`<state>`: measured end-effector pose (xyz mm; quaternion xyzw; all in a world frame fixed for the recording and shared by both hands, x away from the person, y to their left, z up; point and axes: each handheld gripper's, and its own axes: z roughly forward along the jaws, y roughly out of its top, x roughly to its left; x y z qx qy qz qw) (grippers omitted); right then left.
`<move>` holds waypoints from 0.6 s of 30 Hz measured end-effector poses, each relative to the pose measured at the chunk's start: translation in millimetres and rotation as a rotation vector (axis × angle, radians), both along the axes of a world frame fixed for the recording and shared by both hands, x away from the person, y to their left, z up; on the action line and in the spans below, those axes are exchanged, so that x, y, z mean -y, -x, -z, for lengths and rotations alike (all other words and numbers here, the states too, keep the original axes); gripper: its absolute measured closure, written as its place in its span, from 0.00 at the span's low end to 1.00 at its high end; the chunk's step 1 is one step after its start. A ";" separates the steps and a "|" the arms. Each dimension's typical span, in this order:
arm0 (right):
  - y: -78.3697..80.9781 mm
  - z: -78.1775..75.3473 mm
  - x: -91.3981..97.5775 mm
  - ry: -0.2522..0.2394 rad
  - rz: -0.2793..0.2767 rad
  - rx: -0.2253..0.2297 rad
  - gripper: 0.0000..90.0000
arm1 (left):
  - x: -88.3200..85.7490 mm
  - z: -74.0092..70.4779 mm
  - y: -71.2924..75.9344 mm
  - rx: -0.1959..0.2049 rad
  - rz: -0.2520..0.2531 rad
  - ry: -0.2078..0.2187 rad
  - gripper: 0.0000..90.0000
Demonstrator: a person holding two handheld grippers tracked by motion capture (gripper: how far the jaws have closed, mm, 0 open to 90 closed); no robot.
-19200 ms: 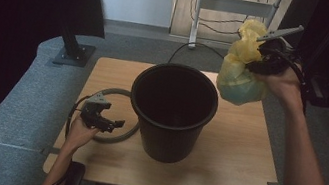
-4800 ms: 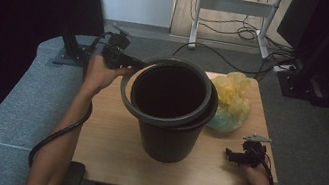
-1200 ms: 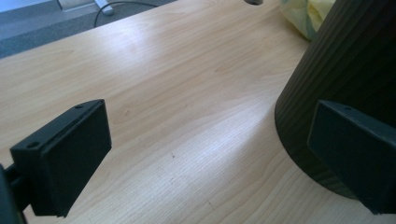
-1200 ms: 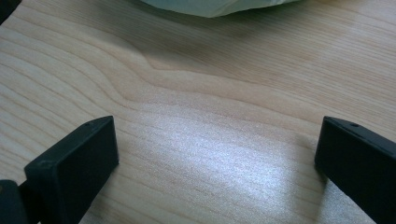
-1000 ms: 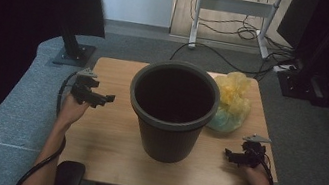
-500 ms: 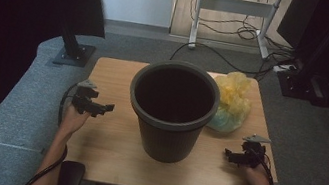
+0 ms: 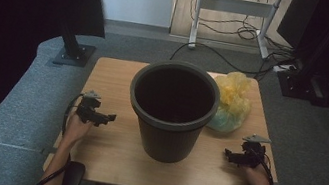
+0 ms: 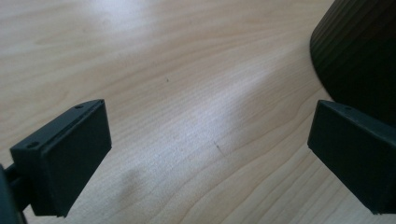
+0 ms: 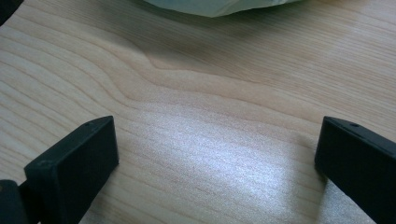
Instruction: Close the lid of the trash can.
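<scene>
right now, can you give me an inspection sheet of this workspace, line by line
surface: wooden table, bare around the things
job's things: dark bucket upright at the middle; yellow bag beside it at the far right
clutter: nothing seen
grippers: left gripper and right gripper open, holding nothing, low over the wood
cables: a cable loops from the left gripper; more lie on the floor
surroundings: grey floor, metal stand behind

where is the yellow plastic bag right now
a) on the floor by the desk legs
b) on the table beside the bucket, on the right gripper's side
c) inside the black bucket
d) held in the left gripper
b: the high view shows the yellow plastic bag lying on the table against the black bucket, on the side of the right gripper, whose jaws stand open and empty.
</scene>
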<state>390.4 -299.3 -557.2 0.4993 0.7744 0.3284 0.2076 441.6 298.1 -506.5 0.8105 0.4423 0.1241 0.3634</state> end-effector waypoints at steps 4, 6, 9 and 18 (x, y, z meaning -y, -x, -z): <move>0.0 0.0 0.0 0.000 0.000 0.000 0.00 | 4.3 11.5 0.8 -0.019 0.005 -0.037 0.00; 0.0 0.0 0.0 0.000 0.000 0.000 0.00 | 6.8 16.2 1.1 -0.025 0.009 -0.060 0.00; 0.0 0.0 0.0 0.000 0.000 0.000 0.00 | 11.0 23.3 1.4 -0.037 0.015 -0.093 0.00; 0.6 0.0 -0.4 -0.001 -0.006 -0.001 0.00 | 20.7 37.1 2.9 -0.030 0.035 -0.151 0.00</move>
